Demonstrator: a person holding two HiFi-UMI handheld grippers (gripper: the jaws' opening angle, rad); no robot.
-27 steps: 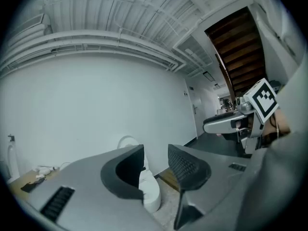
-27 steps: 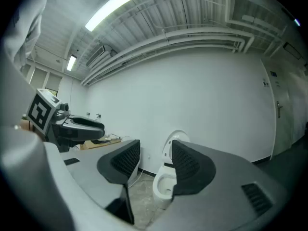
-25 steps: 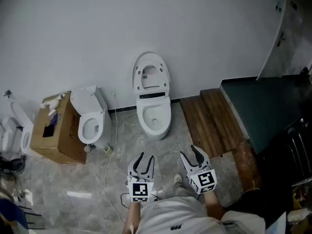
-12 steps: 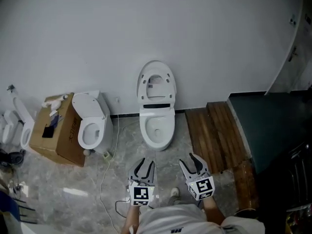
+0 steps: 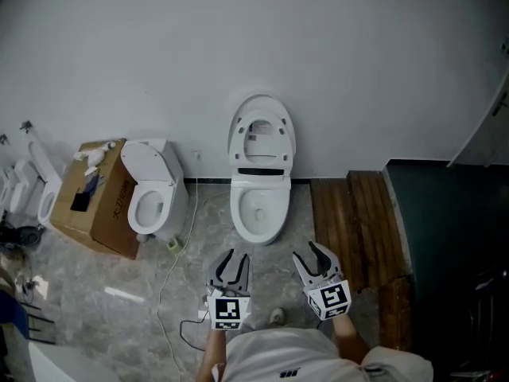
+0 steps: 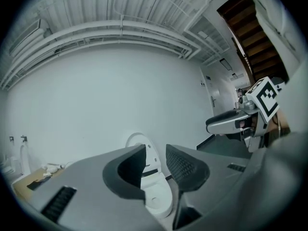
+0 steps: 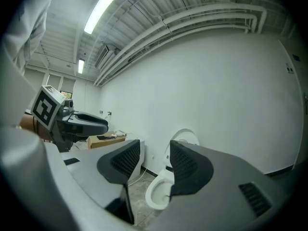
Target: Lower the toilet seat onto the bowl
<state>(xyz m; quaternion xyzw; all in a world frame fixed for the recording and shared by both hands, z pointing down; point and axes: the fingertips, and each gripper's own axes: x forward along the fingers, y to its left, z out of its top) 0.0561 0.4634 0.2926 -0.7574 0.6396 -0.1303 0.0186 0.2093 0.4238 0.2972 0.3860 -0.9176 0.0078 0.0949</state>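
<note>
Toilet (image 5: 258,209) closer — seat (image 5: 262,138) upright

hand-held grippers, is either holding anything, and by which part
Nothing is held. The left hand-held gripper, whose jaws have just been closing, and the right hand-held gripper are both shut and empty, short of the raised toilet seat.

Toilets: 2. The centre toilet (image 5: 258,209) stands at the far wall, and the left toilet (image 5: 151,201) is beside it.
Cardboard box (image 5: 103,209): 1, left of both toilets.
Grippers: 2. The left gripper (image 5: 238,255) and the right gripper (image 5: 306,250) are both near.
Wooden platform (image 5: 350,213): 1, right.
Floor cable (image 5: 161,289): 1, near left.
</note>
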